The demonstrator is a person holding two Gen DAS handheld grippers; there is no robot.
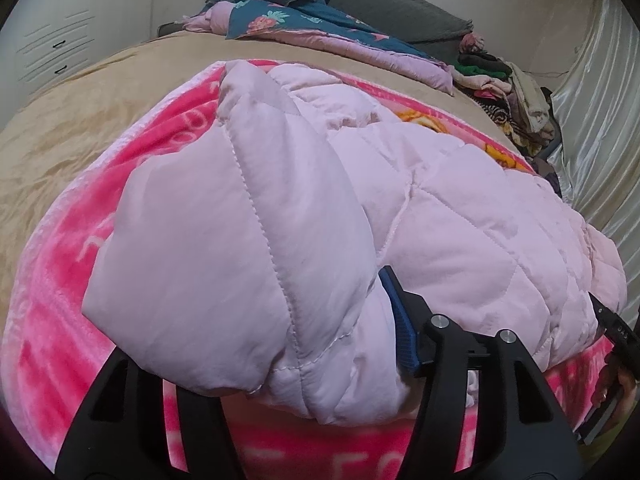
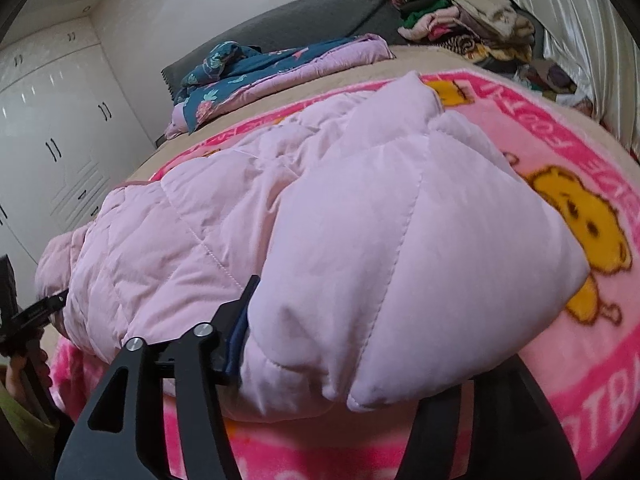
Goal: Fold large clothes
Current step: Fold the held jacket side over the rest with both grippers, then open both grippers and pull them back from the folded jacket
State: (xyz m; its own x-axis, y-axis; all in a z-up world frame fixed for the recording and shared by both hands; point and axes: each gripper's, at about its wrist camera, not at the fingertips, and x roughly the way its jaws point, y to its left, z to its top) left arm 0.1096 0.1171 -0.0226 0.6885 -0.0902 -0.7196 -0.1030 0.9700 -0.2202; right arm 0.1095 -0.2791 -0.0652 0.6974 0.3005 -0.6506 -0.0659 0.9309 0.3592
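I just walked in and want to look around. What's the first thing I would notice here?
The puffy pale pink quilted jacket fills the middle, lying folded on a bright pink blanket with a yellow cartoon bear at its right side. Behind them on the bed sits a blue flowered quilt, and a messy heap of clothes is at the far right corner.

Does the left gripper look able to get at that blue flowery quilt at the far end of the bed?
Probably not from here. The left gripper sits low at the near edge with the puffy pink jacket bunched between its fingers, and the quilt lies far beyond it.
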